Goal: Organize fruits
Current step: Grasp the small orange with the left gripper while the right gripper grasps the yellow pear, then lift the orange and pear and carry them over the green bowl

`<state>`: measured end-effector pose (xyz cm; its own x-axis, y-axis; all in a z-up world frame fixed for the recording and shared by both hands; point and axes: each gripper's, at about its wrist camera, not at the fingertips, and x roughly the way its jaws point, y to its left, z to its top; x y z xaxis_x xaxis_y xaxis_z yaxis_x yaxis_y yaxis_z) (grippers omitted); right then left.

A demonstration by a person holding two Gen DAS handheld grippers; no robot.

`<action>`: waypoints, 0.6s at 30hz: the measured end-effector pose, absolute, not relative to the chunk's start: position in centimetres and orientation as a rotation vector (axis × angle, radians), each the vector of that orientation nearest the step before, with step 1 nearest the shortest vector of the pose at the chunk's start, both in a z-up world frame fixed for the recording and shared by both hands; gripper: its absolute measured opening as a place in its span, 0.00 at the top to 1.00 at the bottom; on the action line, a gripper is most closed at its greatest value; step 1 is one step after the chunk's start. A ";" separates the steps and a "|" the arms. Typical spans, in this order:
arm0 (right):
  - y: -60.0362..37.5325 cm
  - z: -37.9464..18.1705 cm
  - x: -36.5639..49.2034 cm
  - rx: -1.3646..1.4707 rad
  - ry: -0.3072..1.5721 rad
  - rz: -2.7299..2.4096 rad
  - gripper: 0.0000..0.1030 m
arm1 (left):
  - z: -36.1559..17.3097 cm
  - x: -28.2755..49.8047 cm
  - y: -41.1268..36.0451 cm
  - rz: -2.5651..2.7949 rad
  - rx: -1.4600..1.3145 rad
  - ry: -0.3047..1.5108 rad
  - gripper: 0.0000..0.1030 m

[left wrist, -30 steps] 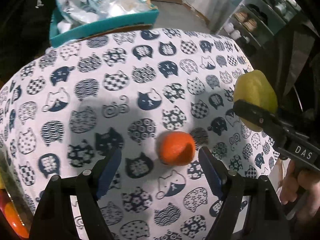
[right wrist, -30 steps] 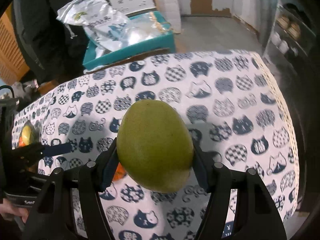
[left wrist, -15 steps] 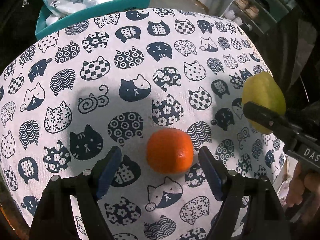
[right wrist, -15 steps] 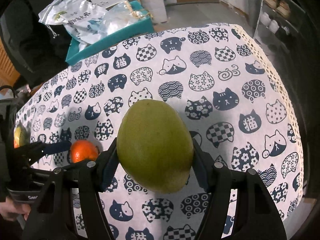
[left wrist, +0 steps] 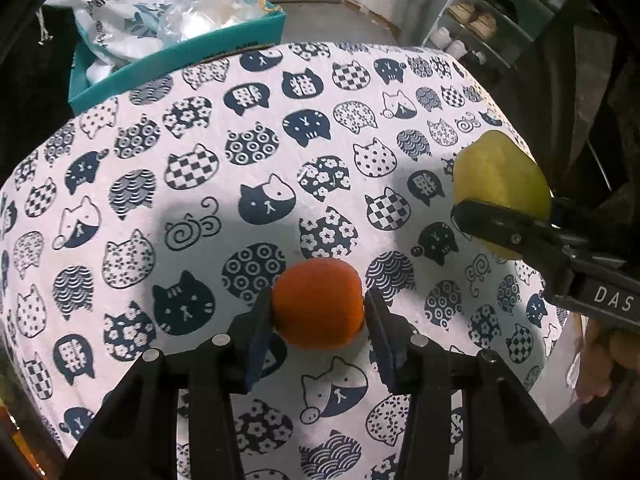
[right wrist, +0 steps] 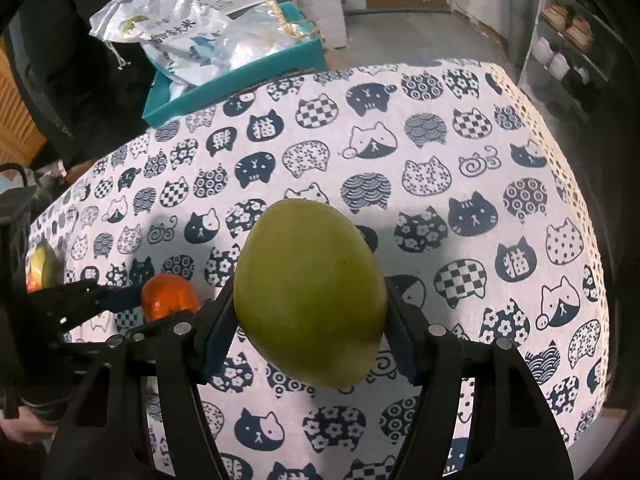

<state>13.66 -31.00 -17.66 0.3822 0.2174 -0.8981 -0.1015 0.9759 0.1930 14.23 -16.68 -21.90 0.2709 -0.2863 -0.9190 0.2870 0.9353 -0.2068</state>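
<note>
An orange [left wrist: 320,292] rests on the cat-print tablecloth [left wrist: 192,200]. My left gripper [left wrist: 318,310] points steeply down at it, jaws closing, and both blue pads press against its sides. In the right wrist view the same orange [right wrist: 170,296] shows at the lower left, between the left gripper's fingers [right wrist: 120,298]. A large green mango [right wrist: 310,292] hangs above the cloth, with my right gripper [right wrist: 310,304] shut on it. From the left wrist view the mango [left wrist: 500,180] sits at the right edge, a hand behind the tool.
A teal box [left wrist: 180,68] stuffed with plastic bags stands beyond the table's far edge. Shelves with shoes [left wrist: 480,20] are at the back right. More fruit [right wrist: 40,268], yellowish and orange, peeks in at the table's left side. The lace-edged cloth drops off on the right.
The left gripper's jaws, wide apart around the orange before, have come together onto its sides. The right gripper still holds the mango in about the same place.
</note>
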 end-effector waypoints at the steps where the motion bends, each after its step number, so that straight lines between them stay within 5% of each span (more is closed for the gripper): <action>1: -30.8 -17.3 13.6 0.105 1.156 0.205 0.36 | -21.6 14.1 -16.5 -0.380 0.002 1.229 0.55; 18: -26.7 -10.4 12.7 0.059 1.024 0.302 0.36 | -12.6 11.7 -12.0 -0.315 -0.057 1.057 0.55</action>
